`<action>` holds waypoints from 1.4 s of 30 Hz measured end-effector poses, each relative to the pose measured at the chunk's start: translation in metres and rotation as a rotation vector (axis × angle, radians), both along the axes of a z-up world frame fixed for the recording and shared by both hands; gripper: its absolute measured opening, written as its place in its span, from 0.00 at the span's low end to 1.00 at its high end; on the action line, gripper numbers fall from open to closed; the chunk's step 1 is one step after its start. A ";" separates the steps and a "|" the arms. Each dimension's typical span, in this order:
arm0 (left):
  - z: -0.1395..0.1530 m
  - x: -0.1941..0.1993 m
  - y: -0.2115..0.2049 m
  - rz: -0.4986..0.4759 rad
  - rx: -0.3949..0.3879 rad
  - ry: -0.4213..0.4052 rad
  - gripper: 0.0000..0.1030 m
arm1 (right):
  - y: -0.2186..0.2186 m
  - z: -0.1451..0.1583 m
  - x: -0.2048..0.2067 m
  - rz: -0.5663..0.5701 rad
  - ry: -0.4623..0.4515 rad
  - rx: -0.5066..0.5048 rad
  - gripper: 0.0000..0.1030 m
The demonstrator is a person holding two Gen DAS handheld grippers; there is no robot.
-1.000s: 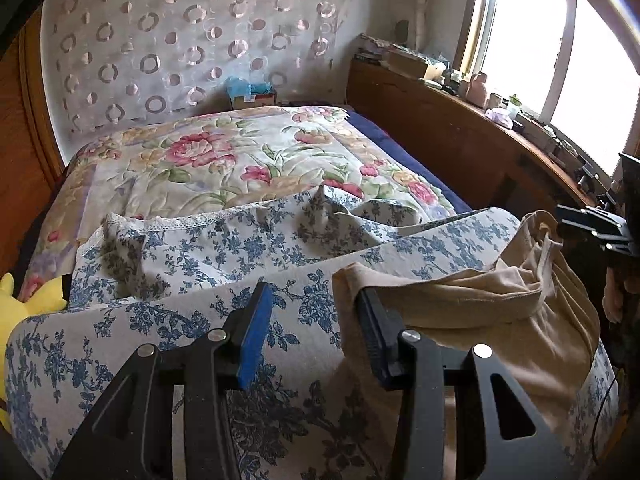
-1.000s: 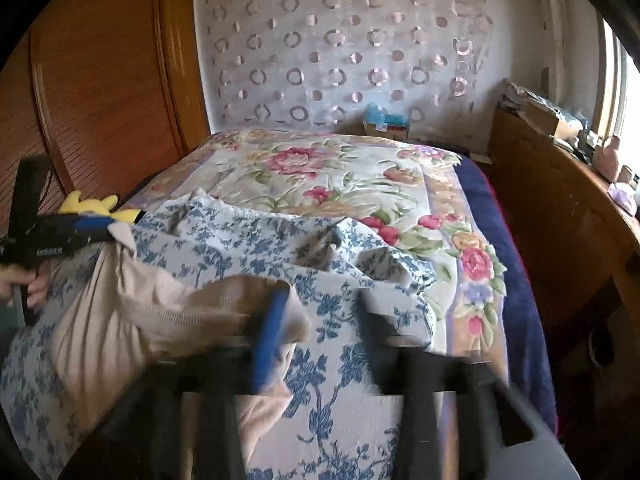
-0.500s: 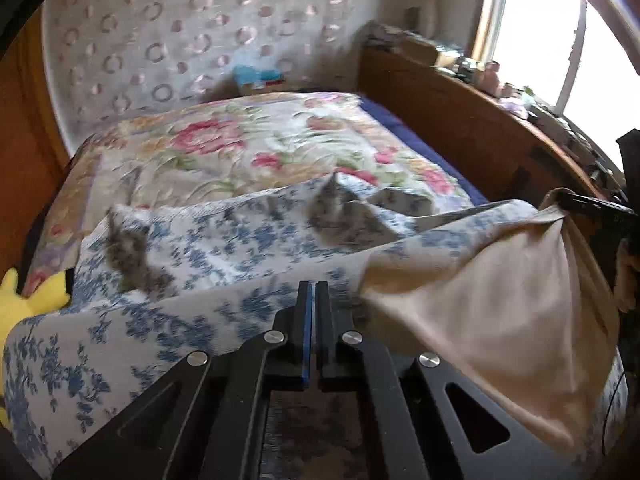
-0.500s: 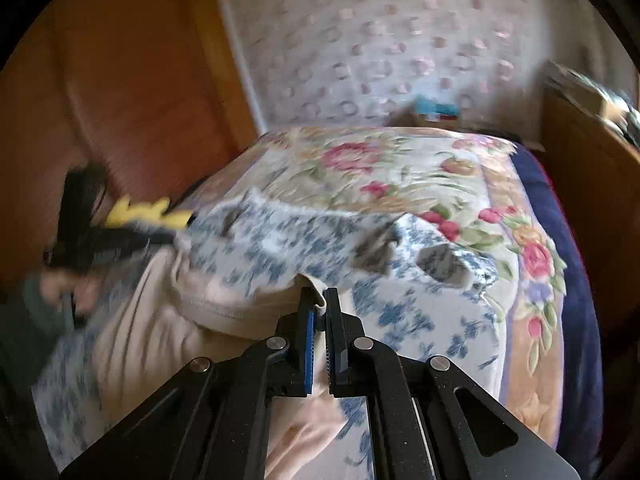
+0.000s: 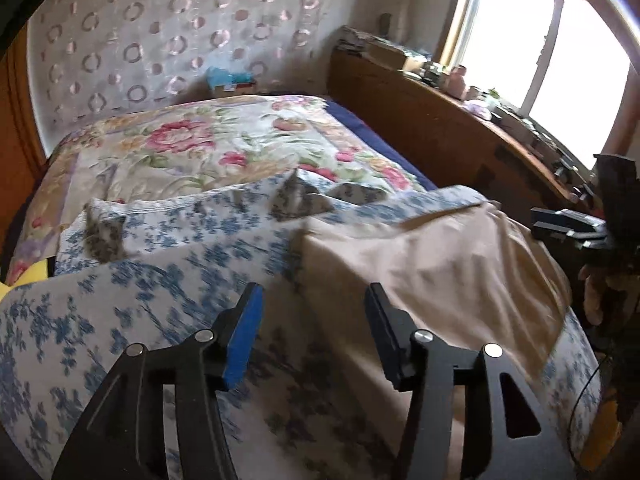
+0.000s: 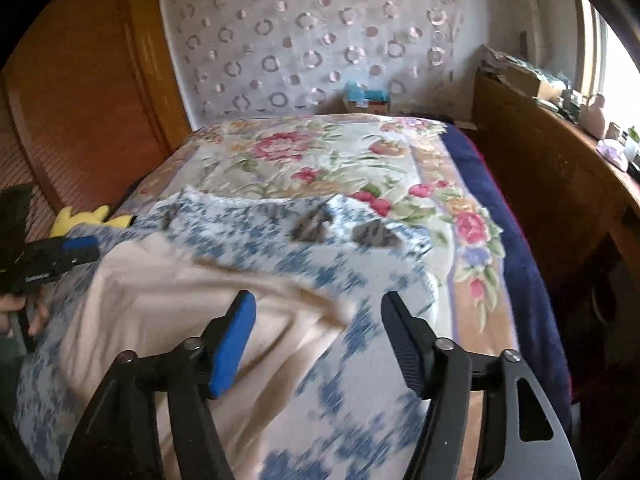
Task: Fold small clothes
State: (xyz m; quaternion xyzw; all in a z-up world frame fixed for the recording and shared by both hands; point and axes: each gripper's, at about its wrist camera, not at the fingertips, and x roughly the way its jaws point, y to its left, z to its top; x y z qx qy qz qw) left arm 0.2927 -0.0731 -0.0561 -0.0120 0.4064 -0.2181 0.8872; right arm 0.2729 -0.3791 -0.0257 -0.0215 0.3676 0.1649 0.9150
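On the left, the left hand-held gripper [image 5: 312, 332] stands wide apart with nothing between its pads; its jaws have just been opening, and only the blue-flowered sheet [image 5: 132, 300] shows in the gap. The beige garment [image 5: 432, 264] lies spread on that sheet, on the near end of the bed [image 5: 192, 148], and its left edge sits just ahead and to the right of this gripper. From there the cloth runs rightward across the bed, so its long axis seems to lie side to side, between the two hands. In the right wrist view the garment [image 6: 168, 304] fills the lower left, and the right hand-held gripper [image 6: 318, 338] hovers at its right edge, also wide and empty, its jaws having just been opening as well. Each gripper is about equally near its own end of the cloth, I judge, so the next fold likely asks both to close on the near corners and carry them away toward the far edge. Motion blur hides the exact hem line.
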 end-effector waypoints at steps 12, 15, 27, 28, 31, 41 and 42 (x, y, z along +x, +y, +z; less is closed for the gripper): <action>-0.020 -0.004 -0.021 -0.030 0.020 0.072 0.60 | 0.012 -0.041 0.011 0.016 0.134 0.024 0.70; -0.024 -0.003 -0.022 -0.026 0.025 0.082 0.60 | 0.017 -0.041 0.014 0.036 0.131 0.027 0.70; -0.031 -0.004 -0.028 -0.025 0.045 0.057 0.60 | 0.027 -0.048 0.002 0.081 0.114 0.027 0.59; -0.031 -0.005 -0.028 -0.028 0.035 0.055 0.60 | 0.028 -0.049 0.002 0.086 0.116 0.033 0.52; -0.031 -0.008 -0.031 -0.048 0.011 0.057 0.47 | 0.030 -0.051 0.000 0.101 0.113 0.042 0.39; 0.004 -0.025 -0.013 -0.047 -0.137 0.041 0.10 | 0.023 -0.039 -0.007 0.140 0.049 0.113 0.18; 0.013 -0.031 -0.011 -0.044 -0.134 0.011 0.09 | 0.025 -0.033 -0.010 0.148 0.023 0.108 0.18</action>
